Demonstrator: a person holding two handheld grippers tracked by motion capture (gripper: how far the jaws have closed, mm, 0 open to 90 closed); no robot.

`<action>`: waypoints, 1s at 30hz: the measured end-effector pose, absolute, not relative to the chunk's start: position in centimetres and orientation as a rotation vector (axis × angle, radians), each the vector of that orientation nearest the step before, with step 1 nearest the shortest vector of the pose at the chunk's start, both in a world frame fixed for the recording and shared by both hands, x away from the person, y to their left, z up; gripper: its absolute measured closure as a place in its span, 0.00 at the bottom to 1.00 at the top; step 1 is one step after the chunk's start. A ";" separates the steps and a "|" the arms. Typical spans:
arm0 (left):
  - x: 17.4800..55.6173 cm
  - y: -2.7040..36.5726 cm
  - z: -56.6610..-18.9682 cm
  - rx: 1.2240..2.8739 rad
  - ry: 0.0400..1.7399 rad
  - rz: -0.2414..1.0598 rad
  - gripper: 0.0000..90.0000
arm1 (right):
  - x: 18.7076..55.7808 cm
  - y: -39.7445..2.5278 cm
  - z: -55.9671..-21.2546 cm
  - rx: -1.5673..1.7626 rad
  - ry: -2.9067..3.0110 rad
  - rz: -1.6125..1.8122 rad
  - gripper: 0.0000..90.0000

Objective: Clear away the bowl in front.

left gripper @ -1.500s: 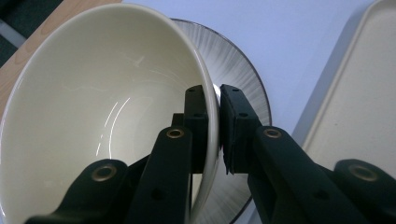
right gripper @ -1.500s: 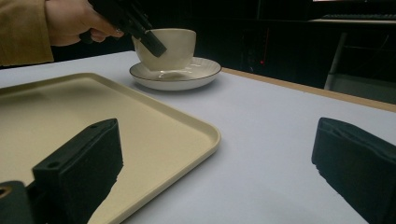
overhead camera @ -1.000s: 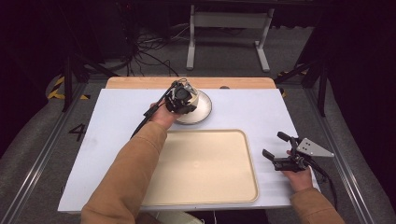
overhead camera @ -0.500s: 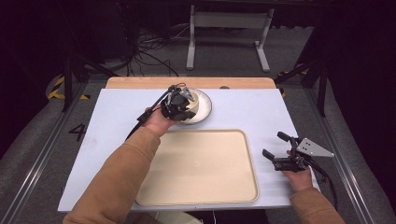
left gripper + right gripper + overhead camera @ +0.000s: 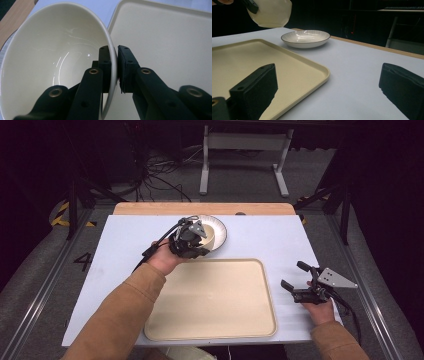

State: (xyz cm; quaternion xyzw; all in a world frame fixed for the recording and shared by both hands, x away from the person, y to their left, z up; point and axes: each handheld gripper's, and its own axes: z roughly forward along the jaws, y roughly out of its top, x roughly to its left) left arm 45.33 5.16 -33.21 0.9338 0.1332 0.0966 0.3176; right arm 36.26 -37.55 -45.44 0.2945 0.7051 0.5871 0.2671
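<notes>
Between left gripper (image 5: 113, 57) fingers: glossy cream bowl (image 5: 50, 50).

A white table top (image 5: 280, 240) covers the middle of the scene, with a strip of bare wood (image 5: 150, 208) along its far edge. Grey carpet floor (image 5: 240, 175) lies around it. Beyond the far edge stands a white metal frame (image 5: 245, 142), its two legs reaching toward the table. Left of that frame, black cables (image 5: 155, 182) tangle on the floor. Yellow-and-black tape (image 5: 62, 212) marks the floor off the far left corner, beside a dark stand leg (image 5: 75, 200). A black figure 4 (image 5: 82, 261) sits on the floor just left of the table. A metal rail (image 5: 35, 305) runs along the left side, and another rail (image 5: 370, 305) along the right.
</notes>
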 end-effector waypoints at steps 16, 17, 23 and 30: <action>41.6 6.0 -33.5 2.468 0.260 0.189 0.91 | 36.3 -37.6 -45.4 0.798 1.906 1.584 0.02; 41.4 5.9 -33.6 2.472 0.256 0.186 0.91 | 36.3 -37.5 -45.4 0.798 1.905 1.584 0.02; 40.1 5.7 -34.4 2.491 0.223 0.147 0.91 | 36.3 -37.5 -45.4 0.798 1.905 1.583 0.02; 39.2 5.4 -35.3 2.509 0.192 0.114 0.91 | 36.2 -37.5 -45.4 0.798 1.905 1.583 0.02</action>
